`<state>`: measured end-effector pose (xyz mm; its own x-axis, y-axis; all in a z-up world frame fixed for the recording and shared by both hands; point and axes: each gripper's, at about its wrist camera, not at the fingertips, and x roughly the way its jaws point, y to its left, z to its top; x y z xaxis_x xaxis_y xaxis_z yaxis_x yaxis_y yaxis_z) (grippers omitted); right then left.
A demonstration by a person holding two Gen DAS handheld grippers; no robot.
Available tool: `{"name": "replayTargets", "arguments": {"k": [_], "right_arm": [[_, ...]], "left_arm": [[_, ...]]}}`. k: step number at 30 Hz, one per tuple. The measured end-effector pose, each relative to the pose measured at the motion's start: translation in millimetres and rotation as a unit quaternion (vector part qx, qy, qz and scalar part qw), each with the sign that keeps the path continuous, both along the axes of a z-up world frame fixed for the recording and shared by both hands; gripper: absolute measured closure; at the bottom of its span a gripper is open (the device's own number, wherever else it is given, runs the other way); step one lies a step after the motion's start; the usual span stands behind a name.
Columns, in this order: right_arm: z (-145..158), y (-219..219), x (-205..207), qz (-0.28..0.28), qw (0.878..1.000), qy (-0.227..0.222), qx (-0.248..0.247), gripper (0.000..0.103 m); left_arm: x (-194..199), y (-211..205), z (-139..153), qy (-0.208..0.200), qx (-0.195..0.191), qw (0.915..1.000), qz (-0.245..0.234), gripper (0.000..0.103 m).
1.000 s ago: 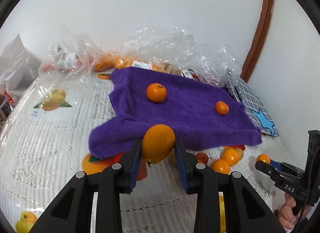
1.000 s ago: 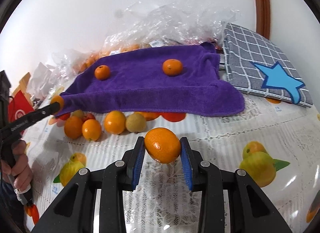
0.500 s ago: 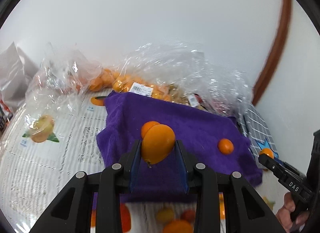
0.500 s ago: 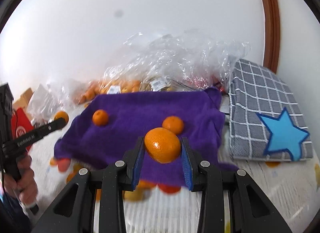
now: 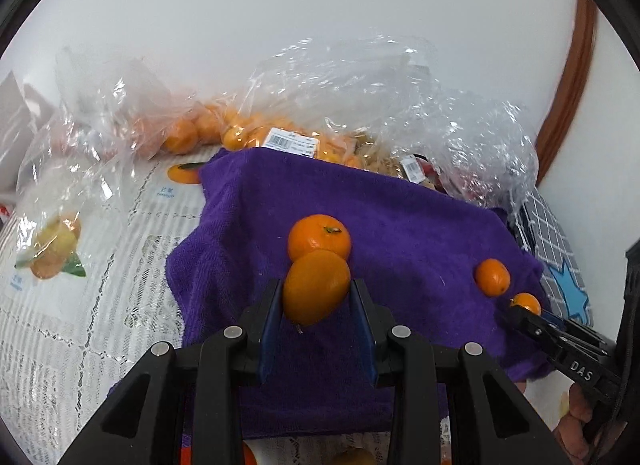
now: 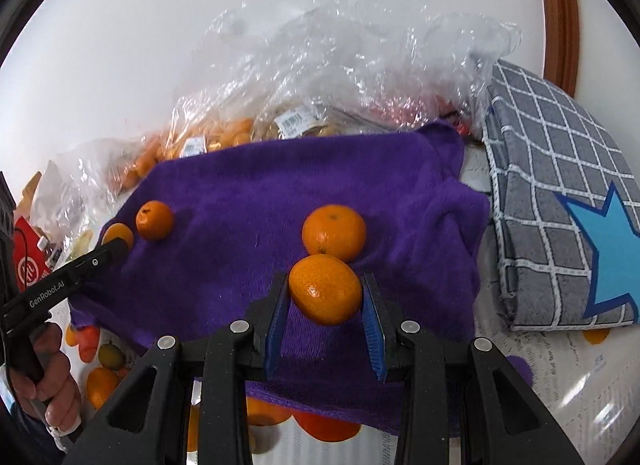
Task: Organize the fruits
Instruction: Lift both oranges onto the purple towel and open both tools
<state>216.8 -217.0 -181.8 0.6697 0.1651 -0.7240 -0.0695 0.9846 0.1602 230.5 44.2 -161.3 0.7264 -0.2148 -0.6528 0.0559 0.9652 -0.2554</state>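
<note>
Left wrist view: the left gripper (image 5: 316, 297) clamps an orange fruit (image 5: 316, 291) over the purple towel (image 5: 400, 225), just short of a loose orange (image 5: 319, 241) (stem up). The right gripper (image 6: 325, 297) grips a mandarin (image 6: 325, 295) above the same towel.

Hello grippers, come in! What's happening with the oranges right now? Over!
Left gripper shut on one orange. Right gripper shut on another orange. Both over the purple towel; two oranges already lie there. Nothing blocking.
</note>
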Motion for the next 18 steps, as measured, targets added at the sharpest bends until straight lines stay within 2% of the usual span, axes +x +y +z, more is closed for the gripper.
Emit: {"name": "replayTargets", "arguments": {"k": [11,18], "right_arm": [[-10.5,7.7,3.7,0.003,1.000,0.011,-0.025,0.068],[-11.9,8.4,3.3,0.004,1.000,0.012,-0.029,0.068]], "left_arm": [[3.2,-7.7,-1.4,-0.002,0.025,0.9997,-0.009,0.071],[3.5,-7.5,-1.0,-0.002,0.025,0.9996,-0.009,0.071]]}}
